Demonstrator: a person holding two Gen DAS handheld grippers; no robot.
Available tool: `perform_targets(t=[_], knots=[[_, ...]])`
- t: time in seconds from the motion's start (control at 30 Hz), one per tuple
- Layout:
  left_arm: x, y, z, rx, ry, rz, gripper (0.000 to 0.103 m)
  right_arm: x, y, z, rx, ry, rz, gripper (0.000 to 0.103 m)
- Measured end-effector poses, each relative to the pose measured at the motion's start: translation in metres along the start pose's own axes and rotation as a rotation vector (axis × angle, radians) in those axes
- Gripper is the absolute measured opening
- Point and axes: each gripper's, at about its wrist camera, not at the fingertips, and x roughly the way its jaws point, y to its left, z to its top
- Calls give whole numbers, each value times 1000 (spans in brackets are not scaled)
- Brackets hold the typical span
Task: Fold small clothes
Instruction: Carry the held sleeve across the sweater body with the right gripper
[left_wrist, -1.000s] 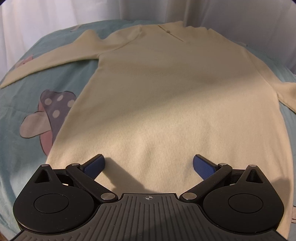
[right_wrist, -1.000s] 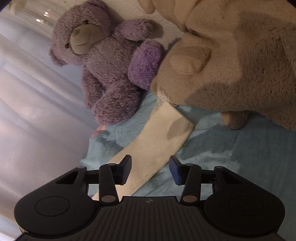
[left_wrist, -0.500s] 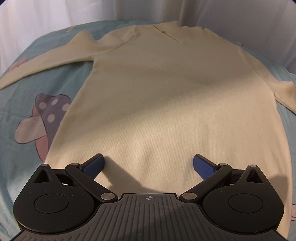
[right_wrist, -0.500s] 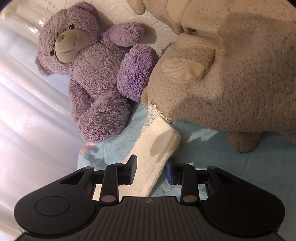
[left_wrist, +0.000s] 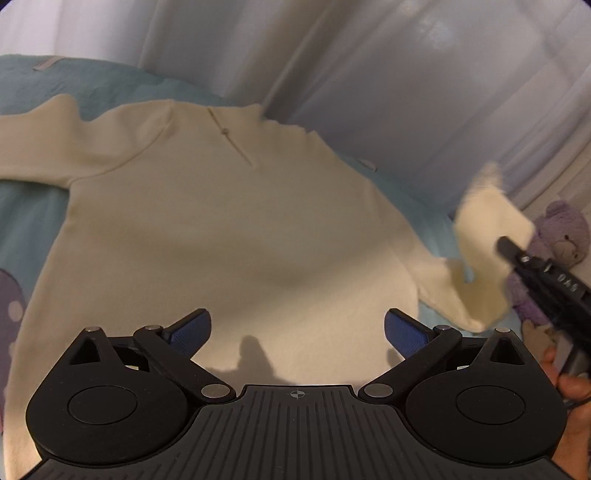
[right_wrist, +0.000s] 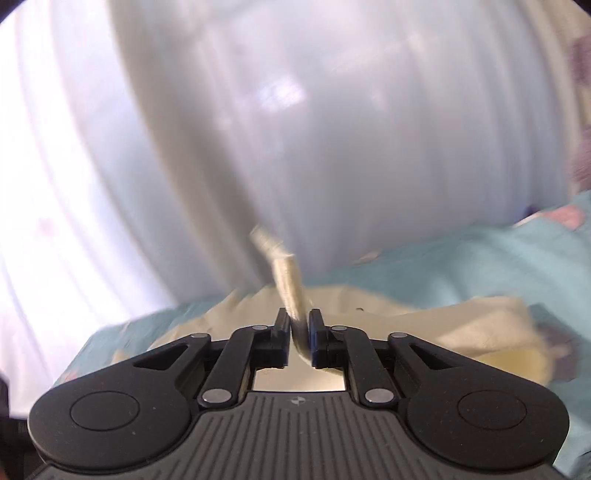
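A cream long-sleeved sweater (left_wrist: 229, 229) lies flat on a light blue bedsheet (left_wrist: 33, 206), neck toward the curtain. My left gripper (left_wrist: 297, 330) is open and empty above the sweater's lower body. My right gripper (right_wrist: 299, 332) is shut on the sweater's right sleeve cuff (right_wrist: 286, 280), which sticks up between the fingers. In the left wrist view the right gripper (left_wrist: 517, 254) holds that sleeve (left_wrist: 484, 236) lifted off the bed at the right. The left sleeve (left_wrist: 33, 144) lies stretched out to the left.
A white curtain (left_wrist: 369, 81) hangs behind the bed. A purple teddy bear (left_wrist: 561, 240) sits at the right, behind the right gripper. A cartoon print (left_wrist: 11, 306) shows on the sheet at the left edge.
My right gripper closed on the right sleeve cuff, lifted it off the bed and swung away from the stuffed toys toward the curtain. The left gripper tilted up and turned right, staying open.
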Motion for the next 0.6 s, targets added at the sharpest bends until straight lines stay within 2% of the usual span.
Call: perform_targets(t=[0.03,0.1,0.2,0.3,0.43,0.57,0.6], knots=[[5,-3,6,-3,-3,-29,101,7,6,-9,9,35,13,32],[20,-3,15,-5,19,-65,98,6,9,-26,14,65,19,34],[44,5,23,-55,75,-81,95,-13,-4,-35,18,79,-22,43],[62,12,22,-115,142,-130,87,-37,-24,-37,86,69,-52,53],[87,8,26,-115,196,-143,76,-61,-42,-44,190,23,-76,71],[104,3,32,-108,222,-153,66,-69,-48,-44,236,2,-82,75],[106,2,33,-111,230,-152,59,-71,-49,-44,239,-3,-85,75]])
